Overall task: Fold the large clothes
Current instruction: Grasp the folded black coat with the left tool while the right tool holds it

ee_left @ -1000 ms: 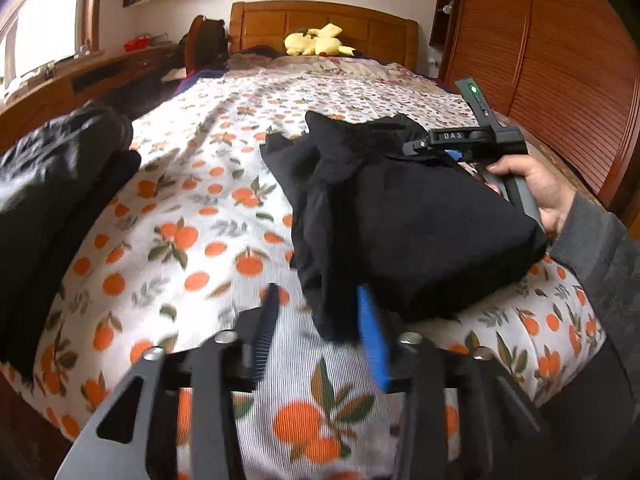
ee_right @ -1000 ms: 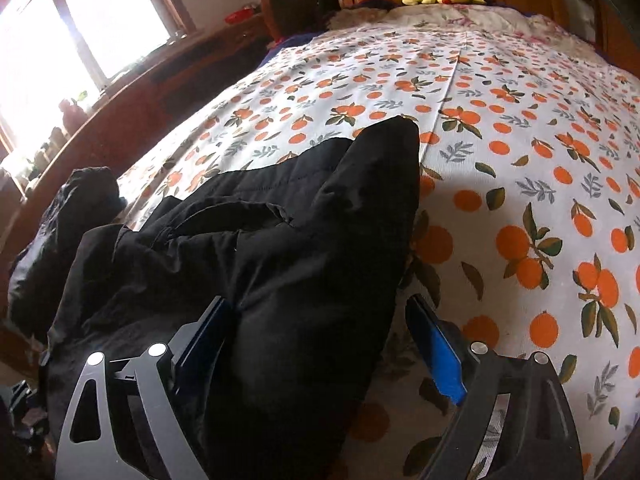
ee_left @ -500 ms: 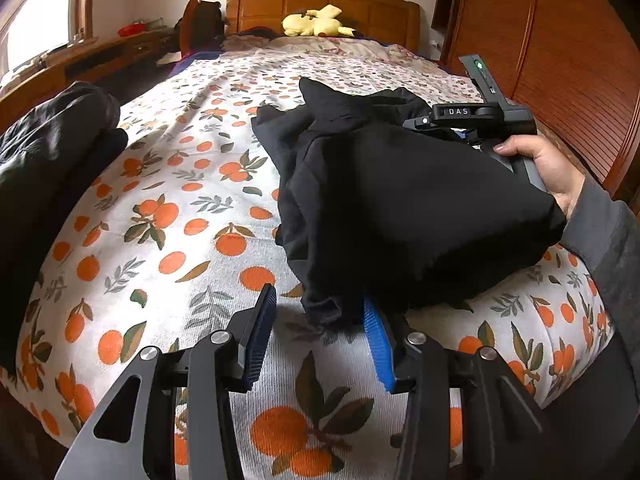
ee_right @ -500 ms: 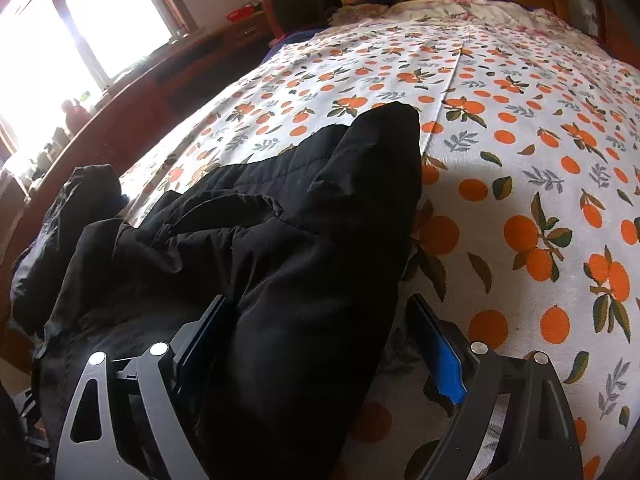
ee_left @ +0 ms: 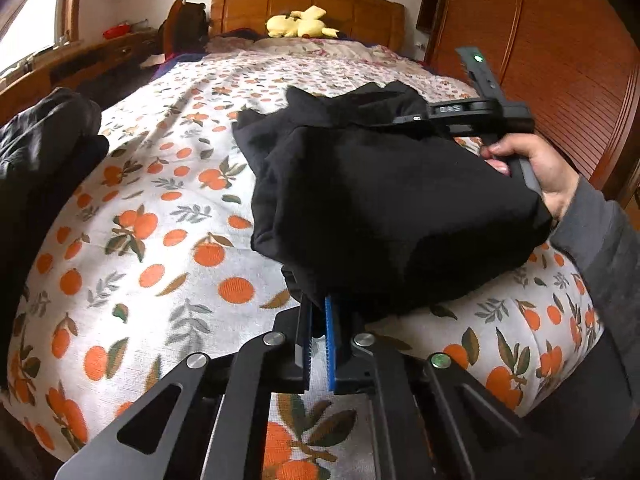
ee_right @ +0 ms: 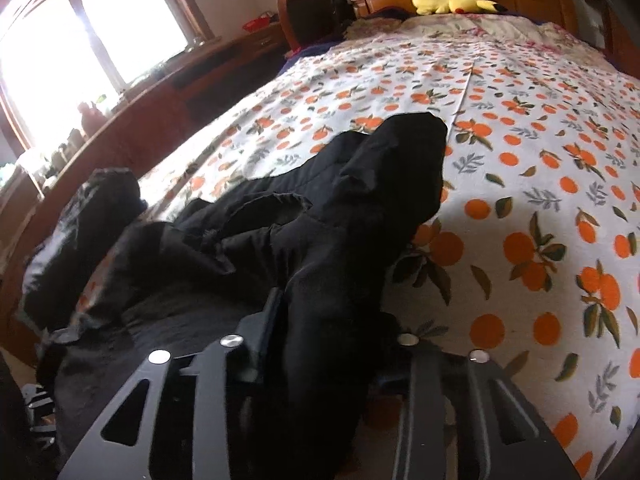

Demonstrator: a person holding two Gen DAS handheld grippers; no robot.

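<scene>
A large black garment (ee_left: 384,200) lies bunched on the bed with the orange-print cover (ee_left: 160,240), near its foot edge. My left gripper (ee_left: 319,320) is shut on the garment's near hem, its blue pads pinching a thin fold. The right gripper body (ee_left: 476,112) shows in the left wrist view at the garment's far right side, held by a hand. In the right wrist view my right gripper (ee_right: 320,320) is shut on a thick fold of the black garment (ee_right: 328,232), which hides its pads.
A second dark garment pile (ee_left: 44,148) lies on the bed's left side. A yellow plush toy (ee_left: 300,24) sits at the wooden headboard. A wooden wardrobe (ee_left: 560,60) stands on the right, and a wooden ledge under a window (ee_right: 80,48) on the left.
Both grippers were open around the garment's edges and have now closed on it. The left one moved forward onto the near hem.
</scene>
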